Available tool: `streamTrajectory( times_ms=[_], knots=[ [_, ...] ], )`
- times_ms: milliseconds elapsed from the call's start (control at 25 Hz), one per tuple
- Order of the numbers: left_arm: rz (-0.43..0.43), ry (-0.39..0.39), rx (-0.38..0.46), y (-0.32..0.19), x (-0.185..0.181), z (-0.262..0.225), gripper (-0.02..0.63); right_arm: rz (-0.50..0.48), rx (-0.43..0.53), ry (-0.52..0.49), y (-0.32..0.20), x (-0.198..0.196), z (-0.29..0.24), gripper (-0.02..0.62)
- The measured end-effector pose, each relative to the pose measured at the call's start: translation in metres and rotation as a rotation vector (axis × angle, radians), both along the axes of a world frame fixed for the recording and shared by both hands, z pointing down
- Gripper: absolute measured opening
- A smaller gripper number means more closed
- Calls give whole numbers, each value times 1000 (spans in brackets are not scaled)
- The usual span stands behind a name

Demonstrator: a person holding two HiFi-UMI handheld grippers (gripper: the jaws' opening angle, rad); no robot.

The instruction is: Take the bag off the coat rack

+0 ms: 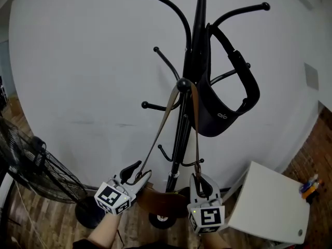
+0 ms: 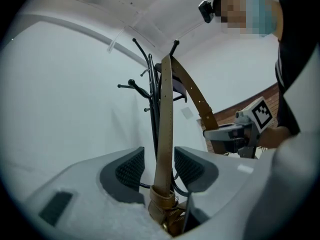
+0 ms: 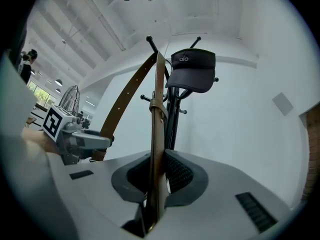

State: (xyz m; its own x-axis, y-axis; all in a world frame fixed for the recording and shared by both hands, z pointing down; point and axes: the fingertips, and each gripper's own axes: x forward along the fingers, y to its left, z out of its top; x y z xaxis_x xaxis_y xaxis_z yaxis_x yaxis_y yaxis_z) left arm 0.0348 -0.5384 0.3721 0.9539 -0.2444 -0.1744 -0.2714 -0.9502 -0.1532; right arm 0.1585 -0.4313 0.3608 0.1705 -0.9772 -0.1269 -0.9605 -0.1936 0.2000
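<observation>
Both grippers are on the strap while the bag hangs from the rack.

The brown bag (image 1: 162,201) hangs low in front of the rack's (image 1: 198,45) foot, and its strap (image 1: 158,134) runs up in two lines to loop over a knob halfway up the rack's pole. The left gripper (image 1: 139,174), left of the rack's foot, has the strap's left run between its fingers (image 2: 131,168); they stand released, with a gap showing beside the leather. The right gripper (image 1: 199,183), just right of the rack's foot, has its fingers (image 3: 177,174) clenched on the right run. A dark visor (image 1: 224,113) hangs from an upper hook on the rack's right side. A fan (image 1: 31,165) stands well left of the rack and a white box (image 1: 270,204) sits to its right.
</observation>
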Motion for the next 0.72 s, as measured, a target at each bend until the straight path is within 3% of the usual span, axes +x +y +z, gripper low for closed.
streamTrajectory(
  times_ms=[160, 720],
  knots=[
    [47, -20, 41, 5, 4, -1, 34, 48, -13, 11, 4, 0, 0, 28],
    [170, -62, 32, 20, -8, -6, 11, 52, -22, -28, 21, -13, -12, 25]
  ],
)
